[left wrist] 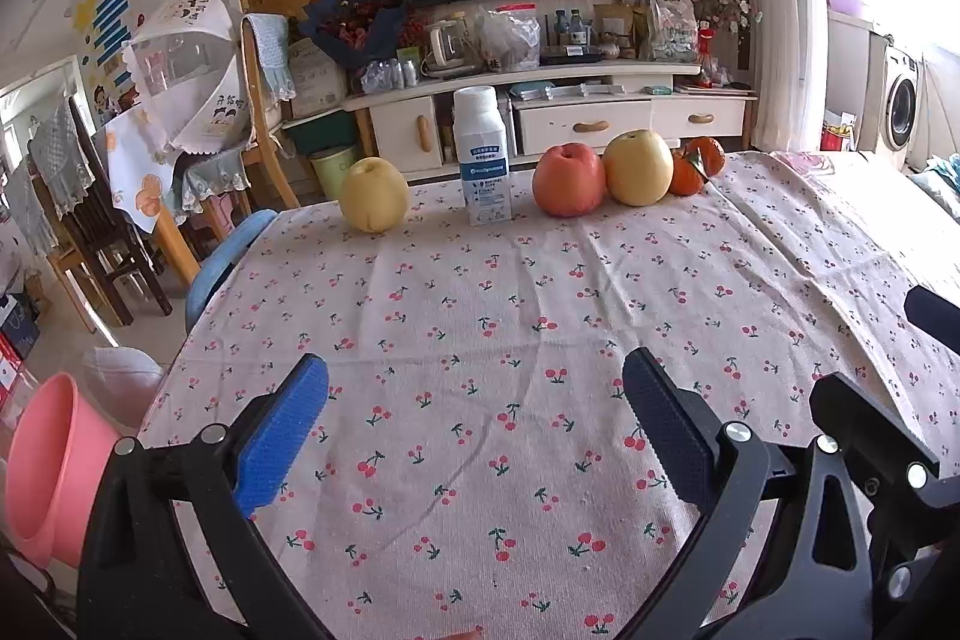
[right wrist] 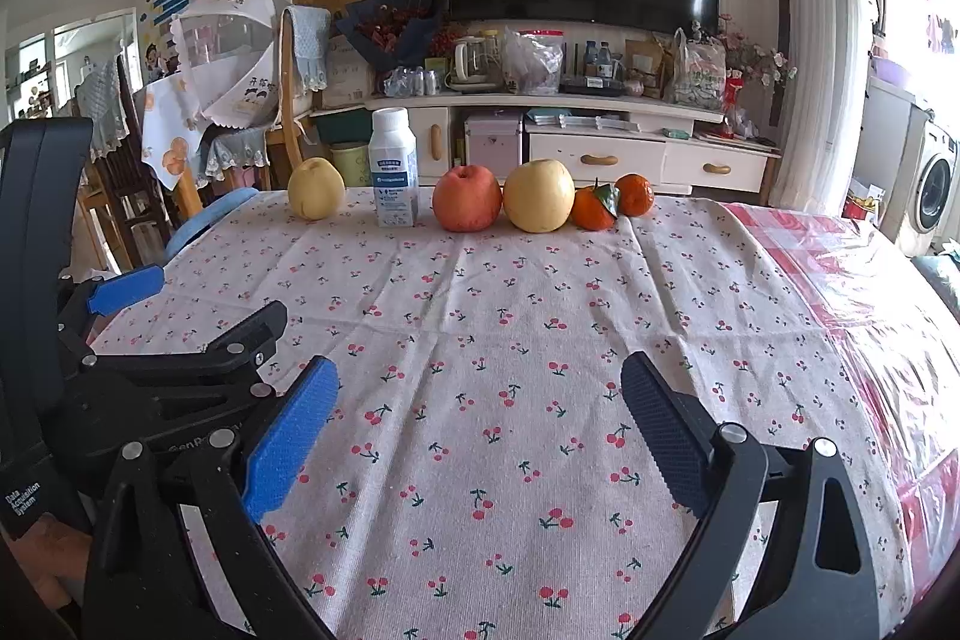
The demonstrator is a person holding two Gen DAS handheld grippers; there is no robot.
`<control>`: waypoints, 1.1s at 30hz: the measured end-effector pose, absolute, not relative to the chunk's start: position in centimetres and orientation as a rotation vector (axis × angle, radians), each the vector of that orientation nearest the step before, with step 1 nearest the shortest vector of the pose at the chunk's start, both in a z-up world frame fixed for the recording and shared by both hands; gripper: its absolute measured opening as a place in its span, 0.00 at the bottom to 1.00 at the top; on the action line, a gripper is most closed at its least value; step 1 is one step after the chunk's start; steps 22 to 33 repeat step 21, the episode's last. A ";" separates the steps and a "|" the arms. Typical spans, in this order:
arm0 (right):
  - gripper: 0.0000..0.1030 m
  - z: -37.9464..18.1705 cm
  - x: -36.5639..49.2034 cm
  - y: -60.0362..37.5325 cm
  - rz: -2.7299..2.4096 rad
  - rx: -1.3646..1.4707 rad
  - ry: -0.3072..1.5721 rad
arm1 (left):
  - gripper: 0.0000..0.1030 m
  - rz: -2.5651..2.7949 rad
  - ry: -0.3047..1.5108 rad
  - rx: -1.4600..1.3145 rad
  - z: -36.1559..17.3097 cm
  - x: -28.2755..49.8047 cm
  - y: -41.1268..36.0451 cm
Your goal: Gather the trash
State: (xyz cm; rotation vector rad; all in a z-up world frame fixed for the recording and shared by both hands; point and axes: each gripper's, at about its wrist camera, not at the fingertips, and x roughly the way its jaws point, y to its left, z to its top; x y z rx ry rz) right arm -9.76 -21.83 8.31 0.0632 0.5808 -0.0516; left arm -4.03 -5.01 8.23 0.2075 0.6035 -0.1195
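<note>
Milk bottle [left wrist: 482, 154] upright at far table edge, well beyond both wide-open, empty grippers.

My left gripper [left wrist: 474, 418] hangs with its jaws spread wide, holding nothing, fingers aimed toward twelve o'clock. My right gripper [right wrist: 480, 418] is just as wide and bare. From the right wrist, the left gripper sits close at nine o'clock, level alongside.
</note>
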 end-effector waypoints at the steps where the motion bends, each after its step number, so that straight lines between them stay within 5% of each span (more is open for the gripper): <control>1: 0.91 8.3 -9.7 -21.8 -0.051 0.063 0.581 | 0.96 -0.121 0.602 0.209 8.2 -4.0 -5.0; 10: 0.92 8.0 -9.2 -22.3 -0.058 0.085 0.609 | 0.96 -0.125 0.610 0.228 7.1 -3.8 -5.6; 21: 0.92 4.6 -6.0 -25.7 -0.159 0.200 0.805 | 0.96 -0.080 0.878 0.100 2.6 0.5 -4.6; 33: 0.92 4.6 -6.0 -25.7 -0.159 0.200 0.805 | 0.96 -0.080 0.878 0.100 2.6 0.5 -4.6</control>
